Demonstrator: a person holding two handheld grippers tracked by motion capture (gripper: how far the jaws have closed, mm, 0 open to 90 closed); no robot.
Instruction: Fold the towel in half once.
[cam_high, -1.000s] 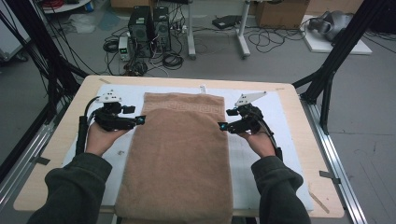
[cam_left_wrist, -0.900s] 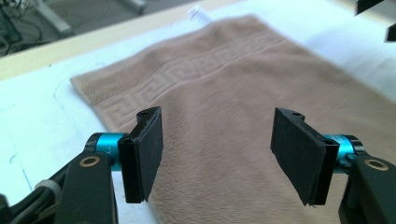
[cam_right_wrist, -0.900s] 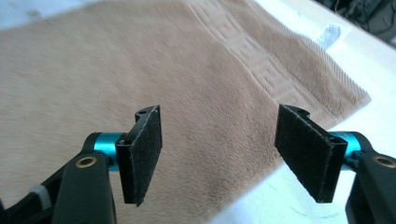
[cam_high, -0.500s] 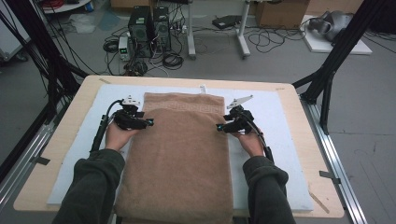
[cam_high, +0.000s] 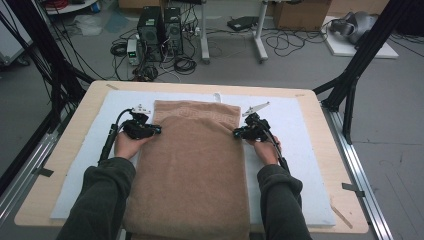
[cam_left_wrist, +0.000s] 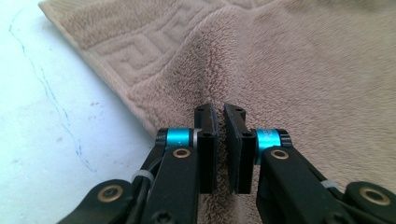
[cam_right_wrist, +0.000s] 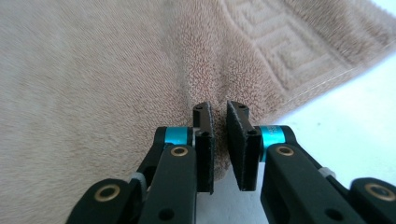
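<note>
Wooden table (cam_high: 70, 150) bears a white mat (cam_high: 305, 145), brown towel (cam_high: 195, 170) on it

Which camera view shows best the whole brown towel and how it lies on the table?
The high view: the towel lies lengthwise down the white mat, its near end over the table edge. The left gripper view shows a stretch of its edge with the woven key-pattern border, pinched into a ridge; the right gripper view shows the same on the opposite edge.

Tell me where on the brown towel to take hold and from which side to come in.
Grip the towel at its two long side edges, just below the patterned border at the far end, coming in level from each side. It lies flat, so only the edges give the jaws a fold to pinch. The left gripper and right gripper have just been closing there, each with a ridge of cloth between its pads.
</note>
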